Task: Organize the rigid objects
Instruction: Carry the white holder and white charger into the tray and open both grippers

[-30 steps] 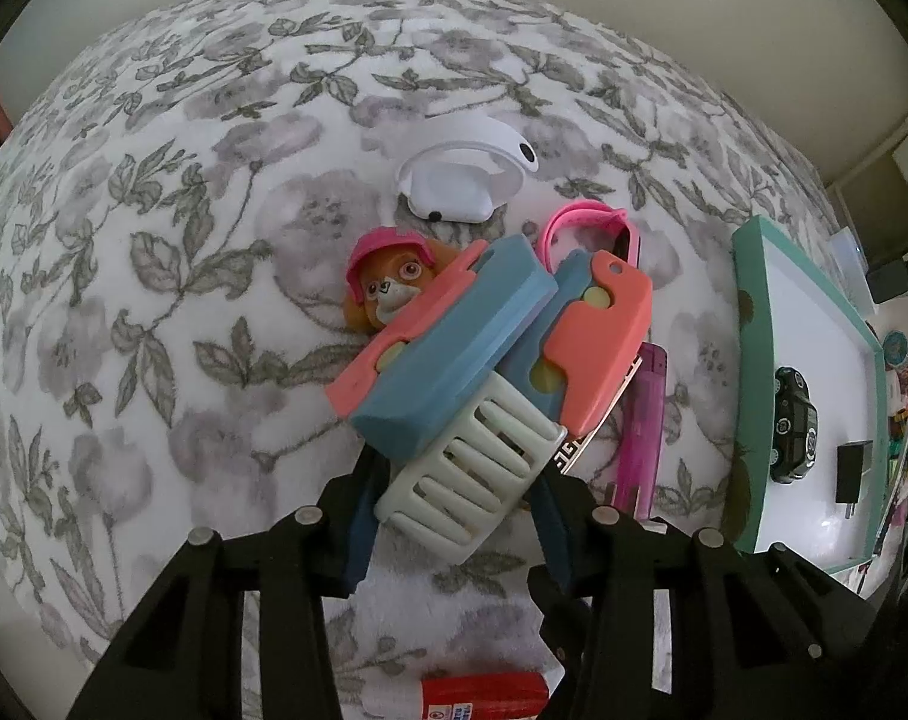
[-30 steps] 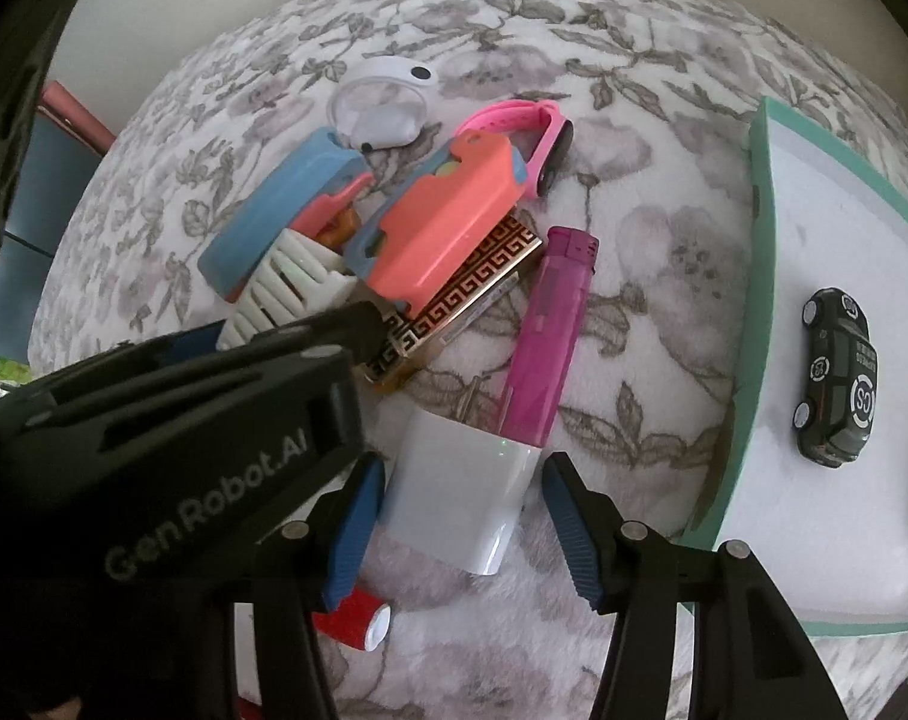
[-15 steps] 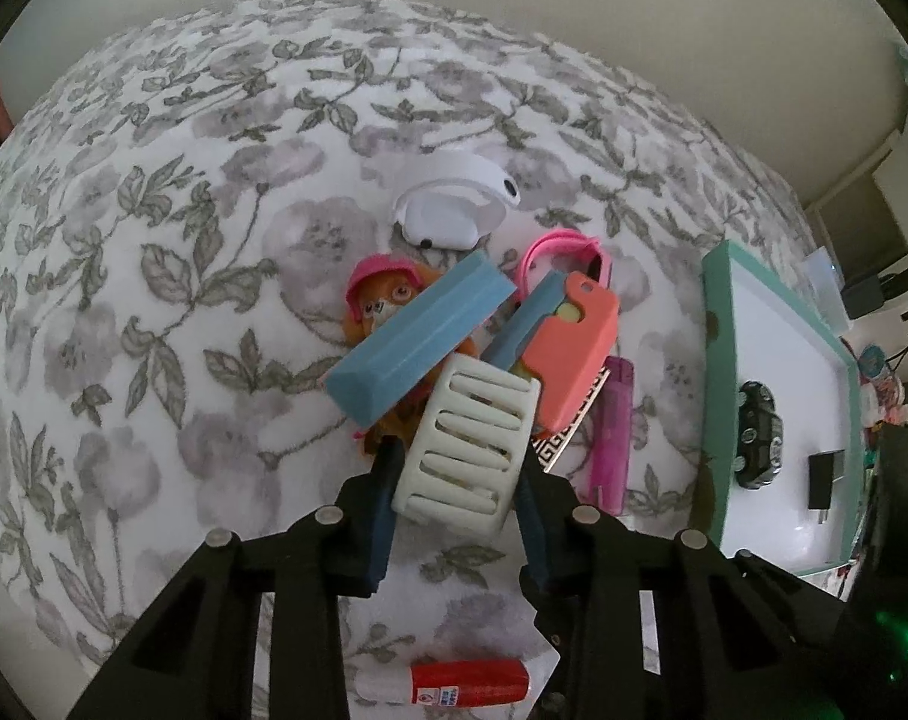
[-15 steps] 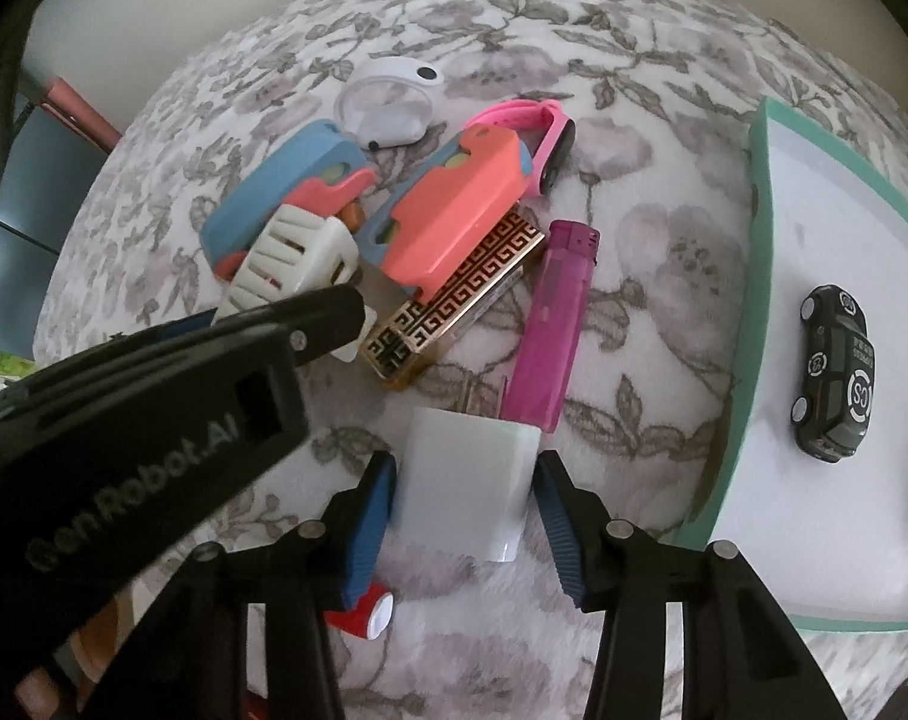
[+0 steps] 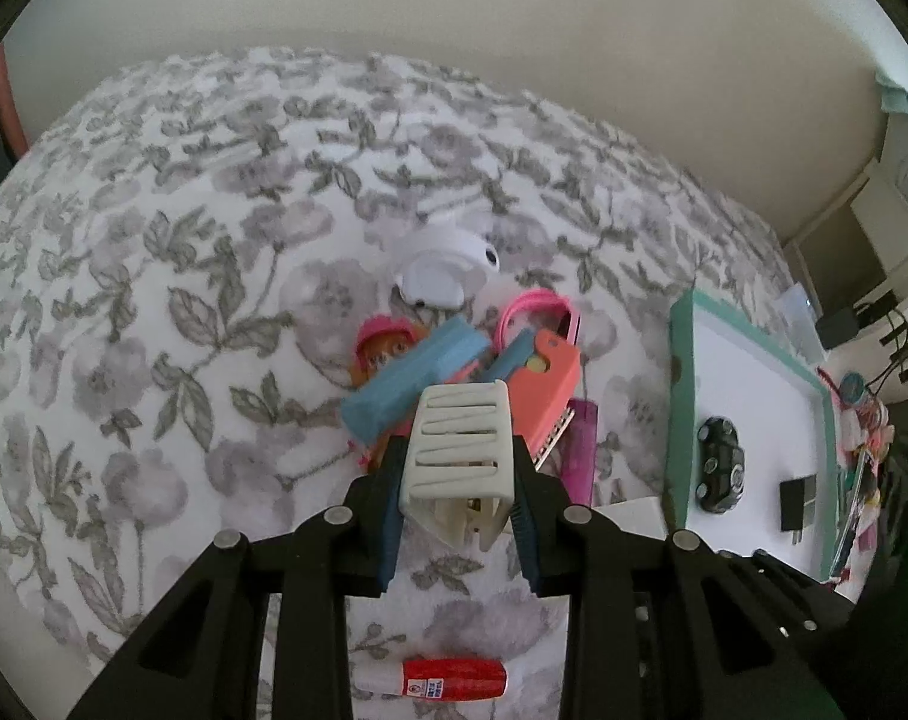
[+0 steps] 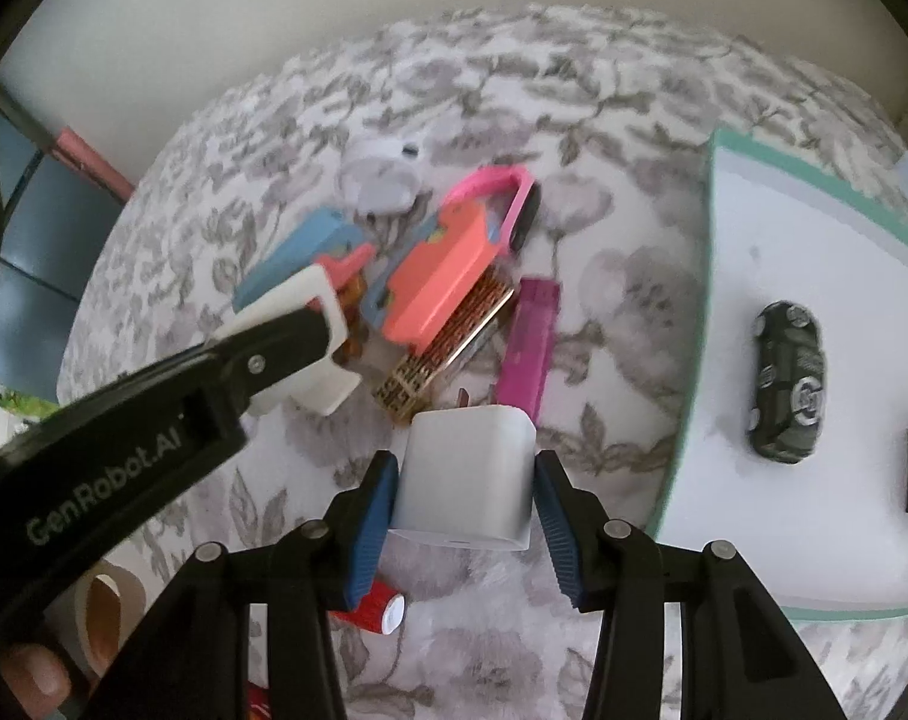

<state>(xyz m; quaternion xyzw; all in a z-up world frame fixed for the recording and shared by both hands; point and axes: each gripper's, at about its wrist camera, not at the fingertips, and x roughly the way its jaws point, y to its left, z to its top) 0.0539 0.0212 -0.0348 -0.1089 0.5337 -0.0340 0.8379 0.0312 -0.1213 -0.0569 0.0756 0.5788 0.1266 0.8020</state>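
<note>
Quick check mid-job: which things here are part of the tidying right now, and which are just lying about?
In hand now:
- slotted white clip in left gripper
- white charger cube in right gripper
- teal-rimmed tray

Lying about:
- purple lighter
- pink watch
- red tube
- roll of tape

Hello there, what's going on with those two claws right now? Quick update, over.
Left gripper shut on cream slotted plastic clip. Right gripper shut on white cube charger. Both clear of the toy pile. Teal-rimmed white tray beside, nothing blocking.
</note>
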